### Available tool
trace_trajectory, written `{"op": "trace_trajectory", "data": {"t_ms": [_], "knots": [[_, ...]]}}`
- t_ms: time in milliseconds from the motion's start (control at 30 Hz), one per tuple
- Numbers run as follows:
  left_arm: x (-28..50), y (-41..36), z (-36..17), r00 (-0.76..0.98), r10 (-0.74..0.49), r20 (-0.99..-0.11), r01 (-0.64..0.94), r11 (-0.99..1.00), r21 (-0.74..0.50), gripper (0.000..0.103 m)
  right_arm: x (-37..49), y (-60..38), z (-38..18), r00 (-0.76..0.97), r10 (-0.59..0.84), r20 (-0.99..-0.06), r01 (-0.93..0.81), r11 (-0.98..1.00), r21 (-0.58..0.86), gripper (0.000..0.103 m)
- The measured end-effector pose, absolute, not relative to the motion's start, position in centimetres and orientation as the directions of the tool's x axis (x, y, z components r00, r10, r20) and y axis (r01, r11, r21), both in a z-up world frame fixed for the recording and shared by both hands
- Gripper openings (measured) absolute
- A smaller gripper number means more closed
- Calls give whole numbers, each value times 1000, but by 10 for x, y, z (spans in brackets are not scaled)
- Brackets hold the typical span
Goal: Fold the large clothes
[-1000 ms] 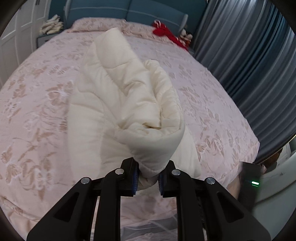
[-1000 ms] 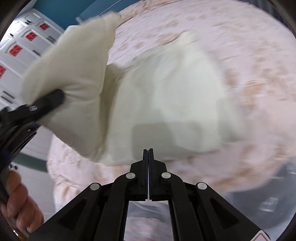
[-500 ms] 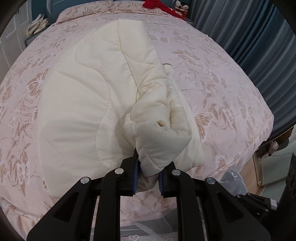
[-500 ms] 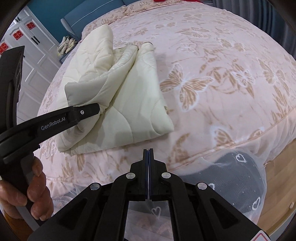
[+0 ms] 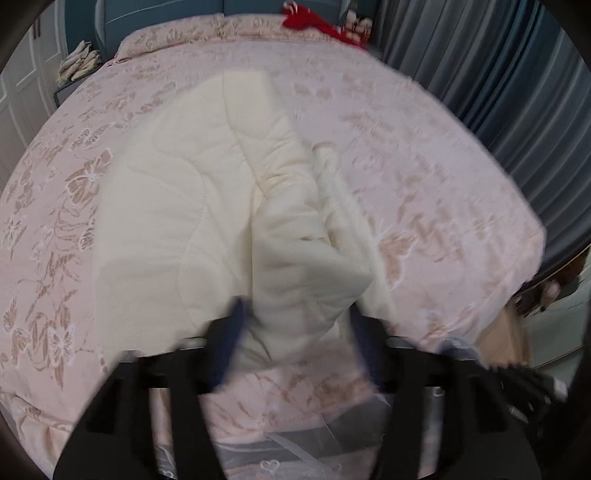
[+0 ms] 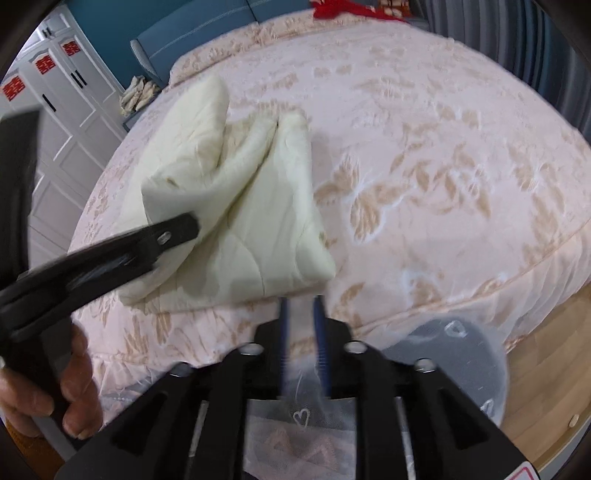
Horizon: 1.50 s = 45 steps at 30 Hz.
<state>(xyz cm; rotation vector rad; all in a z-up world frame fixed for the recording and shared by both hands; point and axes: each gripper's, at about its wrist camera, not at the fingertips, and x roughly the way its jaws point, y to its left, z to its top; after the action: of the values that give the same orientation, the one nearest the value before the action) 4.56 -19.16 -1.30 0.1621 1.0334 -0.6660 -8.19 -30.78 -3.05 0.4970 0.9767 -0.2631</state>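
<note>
A cream quilted garment [image 5: 177, 229] lies folded on the pink floral bed [image 5: 424, 177]; it also shows in the right wrist view [image 6: 258, 206]. My left gripper [image 5: 295, 325] is open, its jaws spread wide around a bunched corner of the garment that rests loosely between them. In the right wrist view the left gripper [image 6: 177, 229] shows at the garment's near left corner, held by a hand. My right gripper [image 6: 301, 314] is slightly open and empty, just off the bed's near edge below the garment's right corner.
Red cloth [image 5: 310, 22] and pillows lie at the bed's head. Grey curtains [image 5: 517, 92] hang on the right. White wardrobe doors [image 6: 62, 122] stand on the left. A sheer bag [image 6: 454, 369] and wooden floor [image 6: 546, 350] lie beyond the bed's near edge.
My left gripper has opened wide and released its pinch on the garment corner. My right gripper has opened a little from fully shut. The garment has settled on the bed.
</note>
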Motion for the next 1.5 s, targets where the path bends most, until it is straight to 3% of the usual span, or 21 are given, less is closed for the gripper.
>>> {"op": "trace_trajectory", "data": {"t_ms": [33,100,167,200,367,633,700,733,767,833,933,1167,1500], "knots": [[43,-183,-5,354,-446,-822,578,795,-183,76,-82,-309,-22,558,10,-830,417,861,291,30],[37,-163,7,401,-446,-800,577,801,-158,80,-79,-308,-8,587,3,-809,400,868,293,40],[35,-144,11,449,-410,-794,560,822,-107,90,-72,-304,10,621,-4,-784,371,882,289,56],[35,-137,10,464,-389,-796,548,832,-86,90,-66,-301,17,638,1,-770,354,888,294,58],[48,-101,-25,436,-290,-852,468,882,-60,90,-31,-285,31,666,54,-744,283,904,320,60],[59,-79,-79,380,-225,-897,443,896,-37,90,24,-280,4,600,135,-788,283,886,367,61],[63,-78,-90,373,-208,-904,436,900,-28,90,34,-279,-2,584,138,-800,282,890,359,50],[63,-78,-94,367,-205,-907,428,903,-31,87,37,-279,-4,575,135,-807,282,893,350,30],[66,-77,-97,358,-208,-910,425,905,-40,79,39,-280,-7,565,139,-814,278,897,345,20],[70,-76,-100,337,-212,-917,411,910,-59,69,35,-283,-5,575,146,-805,270,895,355,15],[74,-71,-94,336,-238,-911,385,918,-97,59,15,-289,8,608,114,-786,274,899,342,13],[83,-78,-98,294,-260,-920,365,920,-144,49,-25,-314,-17,566,61,-822,369,873,318,12],[76,-89,-107,274,-235,-933,372,920,-122,47,-30,-326,-75,486,38,-873,445,849,284,11]]}}
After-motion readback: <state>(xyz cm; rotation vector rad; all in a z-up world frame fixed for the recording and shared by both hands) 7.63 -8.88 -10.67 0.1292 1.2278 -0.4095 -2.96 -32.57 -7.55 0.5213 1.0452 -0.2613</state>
